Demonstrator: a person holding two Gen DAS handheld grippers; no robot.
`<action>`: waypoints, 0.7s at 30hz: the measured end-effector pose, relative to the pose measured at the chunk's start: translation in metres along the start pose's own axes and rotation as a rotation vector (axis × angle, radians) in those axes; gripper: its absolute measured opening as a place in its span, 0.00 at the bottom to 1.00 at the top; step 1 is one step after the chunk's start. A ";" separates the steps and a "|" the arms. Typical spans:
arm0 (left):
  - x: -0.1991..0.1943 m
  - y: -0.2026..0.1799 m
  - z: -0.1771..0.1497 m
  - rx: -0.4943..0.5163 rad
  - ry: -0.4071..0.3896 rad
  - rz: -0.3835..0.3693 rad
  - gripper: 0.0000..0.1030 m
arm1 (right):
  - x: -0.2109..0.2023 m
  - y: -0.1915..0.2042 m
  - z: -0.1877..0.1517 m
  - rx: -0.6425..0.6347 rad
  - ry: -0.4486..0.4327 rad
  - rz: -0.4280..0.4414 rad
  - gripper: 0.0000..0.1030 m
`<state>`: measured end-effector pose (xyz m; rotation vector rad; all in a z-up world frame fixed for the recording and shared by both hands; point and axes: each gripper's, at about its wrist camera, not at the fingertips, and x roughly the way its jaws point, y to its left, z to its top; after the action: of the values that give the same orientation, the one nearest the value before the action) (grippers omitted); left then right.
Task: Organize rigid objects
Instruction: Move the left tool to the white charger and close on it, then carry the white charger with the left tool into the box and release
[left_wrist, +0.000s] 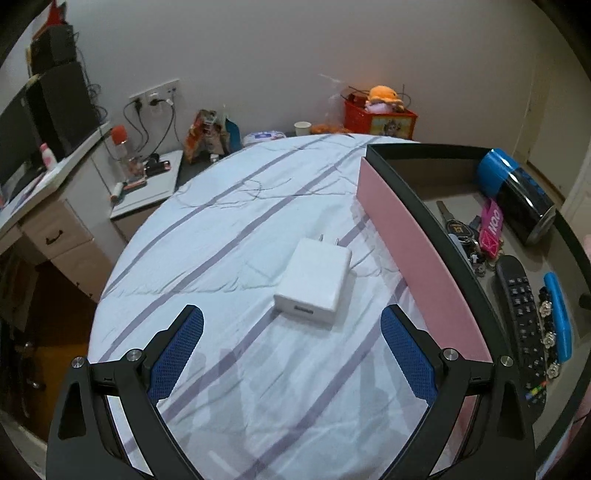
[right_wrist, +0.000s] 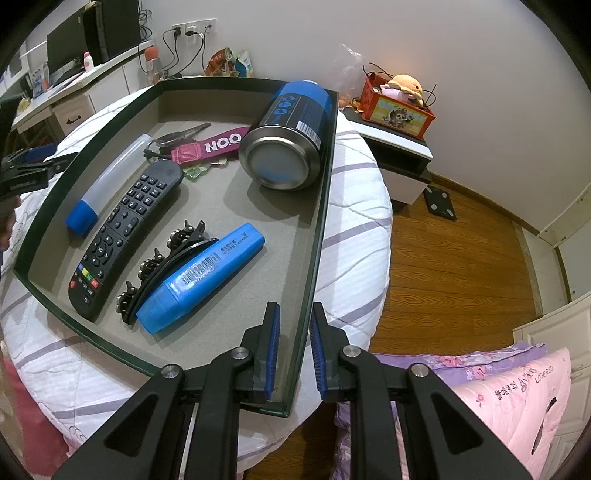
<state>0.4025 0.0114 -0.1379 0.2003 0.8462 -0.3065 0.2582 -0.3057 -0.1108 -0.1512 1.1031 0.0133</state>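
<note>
A white charger (left_wrist: 313, 283) lies on the bed just outside the box (left_wrist: 413, 243), between the left gripper's (left_wrist: 291, 345) spread jaws — the right gripper (right_wrist: 294, 345) pinches the box's wall. A skewed grab could squirt the charger away.

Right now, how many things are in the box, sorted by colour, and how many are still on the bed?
Blue in the box: 3 (bottle, marker, tube)
Black: 2 (remote, hair clip)
Pink: 1 (keys on strap)
White on the bed: 1 (charger)
Total: 7
</note>
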 end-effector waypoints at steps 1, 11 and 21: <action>0.003 -0.001 0.002 0.007 -0.001 -0.001 0.95 | 0.000 0.000 0.000 -0.001 0.001 -0.001 0.17; 0.031 0.000 0.008 -0.043 0.062 -0.083 0.43 | 0.000 0.001 0.000 0.000 0.006 -0.010 0.17; -0.006 0.006 -0.033 -0.092 0.077 -0.117 0.42 | 0.001 0.002 0.000 -0.008 0.009 -0.014 0.17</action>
<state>0.3776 0.0273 -0.1543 0.0772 0.9481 -0.3699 0.2585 -0.3039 -0.1115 -0.1659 1.1113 0.0049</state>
